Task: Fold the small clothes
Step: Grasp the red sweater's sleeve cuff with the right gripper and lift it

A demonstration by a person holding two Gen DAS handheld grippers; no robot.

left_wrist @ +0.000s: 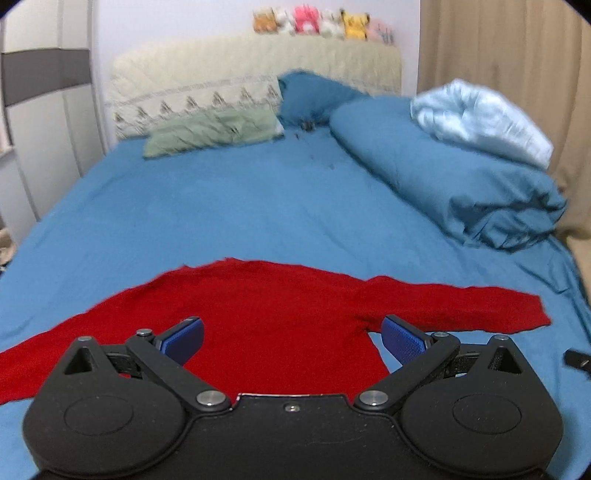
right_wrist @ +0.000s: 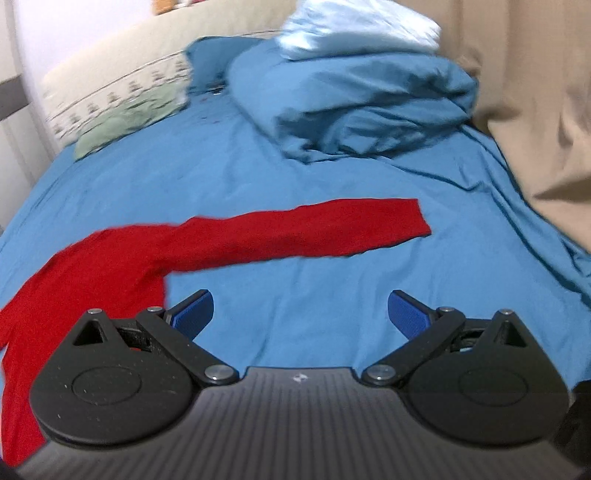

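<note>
A red long-sleeved top (left_wrist: 266,314) lies flat on the blue bed sheet (left_wrist: 240,206), both sleeves spread out to the sides. My left gripper (left_wrist: 291,338) hovers open over the top's body, blue pads wide apart and nothing between them. In the right wrist view the top's right sleeve (right_wrist: 314,232) stretches across the sheet toward the right. My right gripper (right_wrist: 301,314) stands open above bare sheet just right of the top's body (right_wrist: 92,266), below that sleeve and holding nothing.
A rolled blue duvet (left_wrist: 443,177) with a pale blue blanket (left_wrist: 480,118) on it fills the bed's right side. A green pillow (left_wrist: 210,133) and patterned pillow lie at the headboard, with plush toys (left_wrist: 321,22) above. A beige curtain (right_wrist: 535,92) hangs at right.
</note>
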